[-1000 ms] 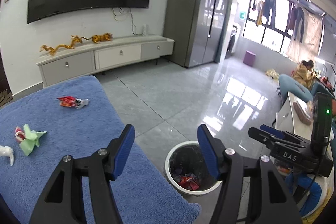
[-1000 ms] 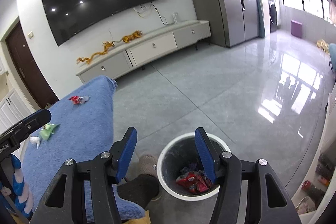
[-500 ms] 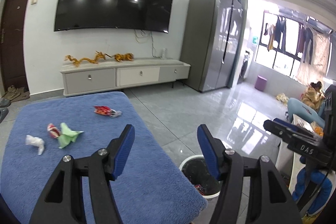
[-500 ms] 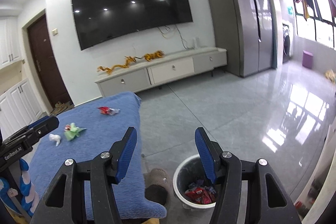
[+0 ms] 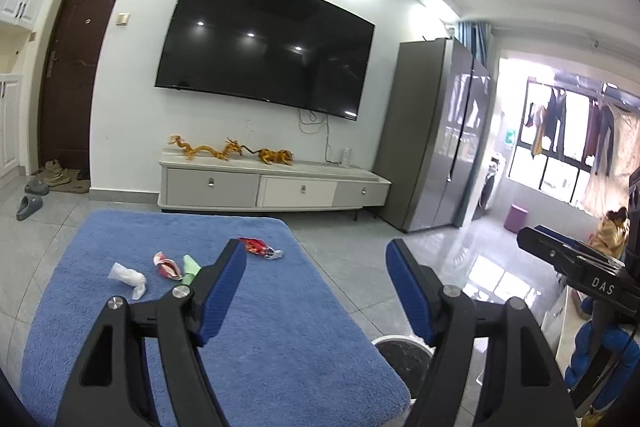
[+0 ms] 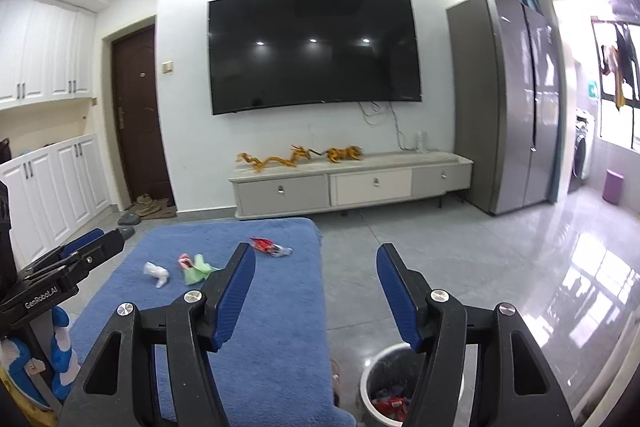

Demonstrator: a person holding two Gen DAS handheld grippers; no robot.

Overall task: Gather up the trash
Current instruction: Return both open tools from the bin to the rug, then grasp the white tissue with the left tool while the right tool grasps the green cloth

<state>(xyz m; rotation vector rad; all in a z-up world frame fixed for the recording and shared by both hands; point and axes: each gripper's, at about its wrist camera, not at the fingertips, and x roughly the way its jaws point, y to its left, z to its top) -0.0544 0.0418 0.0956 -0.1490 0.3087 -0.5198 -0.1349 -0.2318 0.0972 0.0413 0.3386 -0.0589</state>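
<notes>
Fluffy blue cloth (image 5: 256, 339), crinkled wrappers (image 5: 259, 247); round bin (image 6: 372, 383)

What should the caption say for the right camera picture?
Open right hand-held gripper faces trash scraps on a blue blanket, bin below.

Right gripper (image 6: 316, 287) held wide apart, empty, above blue cloth (image 6: 272, 339). Red wrapper (image 6: 269, 246), green scrap (image 6: 198, 267), white wad (image 6: 156, 273) on cloth. Bin (image 6: 370, 383) lower right, holding wrappers.

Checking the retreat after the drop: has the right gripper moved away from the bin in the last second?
Yes. The right gripper has risen and tilted up; the bin has slid from between its fingers to the frame's bottom.
</notes>
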